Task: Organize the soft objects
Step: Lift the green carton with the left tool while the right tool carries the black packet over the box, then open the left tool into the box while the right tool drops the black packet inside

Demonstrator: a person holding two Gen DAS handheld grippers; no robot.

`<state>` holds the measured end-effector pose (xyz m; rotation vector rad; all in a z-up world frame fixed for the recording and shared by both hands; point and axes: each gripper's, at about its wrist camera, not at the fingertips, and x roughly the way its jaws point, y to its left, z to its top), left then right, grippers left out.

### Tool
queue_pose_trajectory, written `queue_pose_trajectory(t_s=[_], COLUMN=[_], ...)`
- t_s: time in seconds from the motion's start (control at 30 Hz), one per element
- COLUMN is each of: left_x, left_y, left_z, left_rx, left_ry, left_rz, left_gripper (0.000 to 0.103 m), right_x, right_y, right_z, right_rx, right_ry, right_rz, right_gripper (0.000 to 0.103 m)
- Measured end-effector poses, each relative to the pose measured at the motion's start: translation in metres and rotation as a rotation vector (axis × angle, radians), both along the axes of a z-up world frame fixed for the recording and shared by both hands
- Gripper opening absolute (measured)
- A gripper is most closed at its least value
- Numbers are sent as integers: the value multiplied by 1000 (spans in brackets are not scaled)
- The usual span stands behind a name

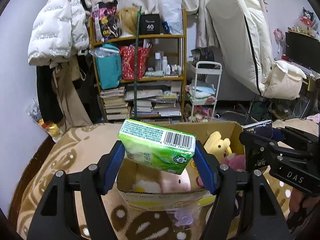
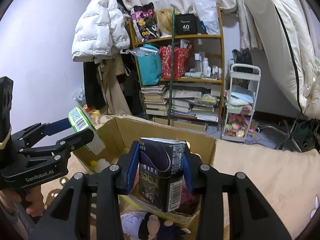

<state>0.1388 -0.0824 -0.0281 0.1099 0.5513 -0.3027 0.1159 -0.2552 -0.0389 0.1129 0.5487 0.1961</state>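
Observation:
My left gripper (image 1: 160,160) is shut on a green tissue pack (image 1: 158,146) and holds it above the open cardboard box (image 1: 164,197); the pack also shows in the right wrist view (image 2: 84,128). My right gripper (image 2: 160,172) is shut on a dark purple tissue pack (image 2: 160,172), upright over the same box (image 2: 206,150); this pack shows at the right of the left wrist view (image 1: 258,140). Inside the box lie a yellow bear plush (image 1: 219,144), a pink plush (image 1: 176,181) and other soft toys.
The box sits on a beige patterned blanket (image 1: 76,152). A doll-like plush (image 2: 148,226) lies in front of the box. Behind stand a wooden bookshelf (image 1: 140,70), a white trolley (image 1: 206,92), hanging coats (image 1: 58,30) and a folded mattress (image 1: 244,40).

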Motion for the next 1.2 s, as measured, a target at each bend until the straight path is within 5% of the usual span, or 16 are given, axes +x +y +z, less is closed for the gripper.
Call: queue_pose_trajectory(t_s=[0.93, 1.2], left_x=[8, 2], left_y=[-2, 2], left_z=[-20, -15], left_rx=[15, 24], left_ry=[67, 36], left_rz=[8, 32], left_gripper=[70, 89], right_x=[6, 5], right_y=[-23, -27], right_z=[-20, -22], right_rx=[69, 76], right_ry=[66, 70], right_rz=[-6, -25], right_gripper=[42, 73])
